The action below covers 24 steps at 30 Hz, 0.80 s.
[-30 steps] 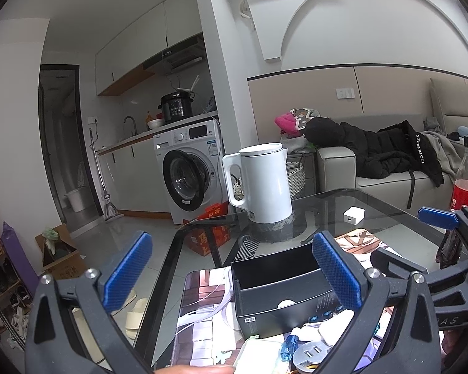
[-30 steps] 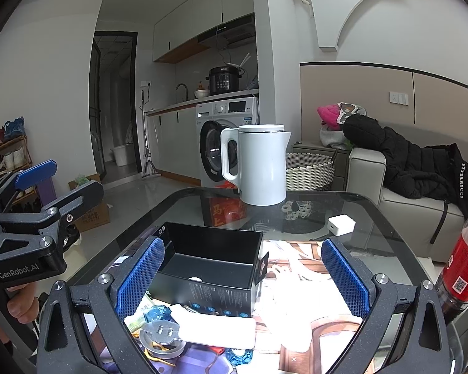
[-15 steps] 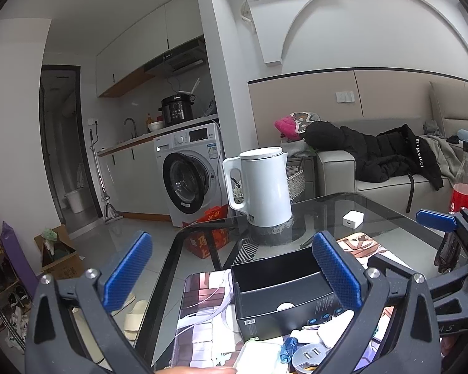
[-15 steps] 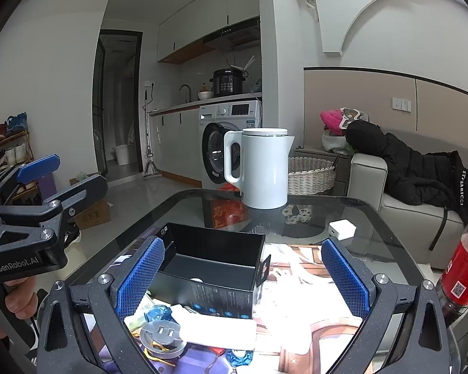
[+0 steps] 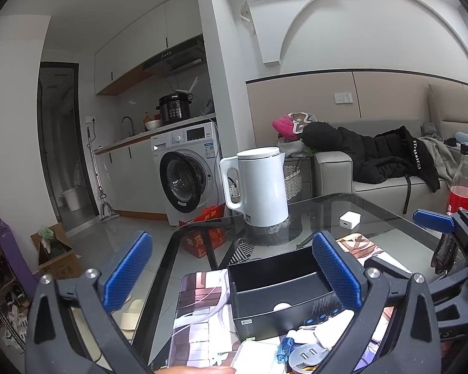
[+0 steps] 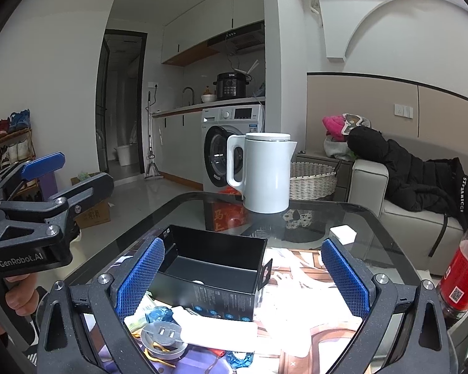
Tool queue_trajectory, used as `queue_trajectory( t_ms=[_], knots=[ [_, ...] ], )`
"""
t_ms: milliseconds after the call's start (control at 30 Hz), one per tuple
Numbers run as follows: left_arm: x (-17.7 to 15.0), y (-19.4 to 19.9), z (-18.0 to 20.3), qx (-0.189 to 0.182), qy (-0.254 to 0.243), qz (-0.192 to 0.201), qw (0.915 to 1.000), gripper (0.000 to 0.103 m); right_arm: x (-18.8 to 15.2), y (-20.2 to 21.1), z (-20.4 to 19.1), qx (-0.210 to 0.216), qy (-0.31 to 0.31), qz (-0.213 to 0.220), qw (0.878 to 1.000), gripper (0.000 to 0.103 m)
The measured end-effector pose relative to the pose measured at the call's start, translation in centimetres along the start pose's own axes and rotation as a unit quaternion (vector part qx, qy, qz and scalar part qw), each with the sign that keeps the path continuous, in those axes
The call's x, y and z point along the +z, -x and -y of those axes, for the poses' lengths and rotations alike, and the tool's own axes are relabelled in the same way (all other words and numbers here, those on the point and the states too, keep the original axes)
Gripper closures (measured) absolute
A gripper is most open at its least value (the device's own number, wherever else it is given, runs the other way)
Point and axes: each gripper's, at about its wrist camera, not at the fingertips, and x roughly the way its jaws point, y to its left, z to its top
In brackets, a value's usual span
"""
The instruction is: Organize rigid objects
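The black jacket [image 6: 427, 177] on the sofa [image 6: 399, 218] reads "STARRICCI". The glass table [image 6: 374, 218] carries a white kettle [image 6: 266, 174] and an open black box [image 6: 209, 268]. Left tongs [image 5: 231, 271], marked "GenRobot.AI", and right tongs [image 6: 240, 274] gape, empty, above the box.

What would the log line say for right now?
left gripper: open, empty | right gripper: open, empty | black box: open on glass table | small items: outside box
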Motion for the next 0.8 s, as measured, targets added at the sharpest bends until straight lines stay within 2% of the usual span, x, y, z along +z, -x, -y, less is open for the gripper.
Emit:
queue_trajectory(
  t_ms=[533, 800],
  knots=[
    [0.14, 0.52, -0.04, -0.004, 0.001, 0.004, 1.0, 0.0, -0.2, -0.48, -0.09, -0.001, -0.001, -0.005, 1.0, 0.0],
    [0.47, 0.67, -0.27, -0.021, 0.005, -0.001, 0.9998, 0.0, -0.12, -0.47, -0.11, -0.003, 0.002, -0.001, 1.0, 0.0]
  ],
)
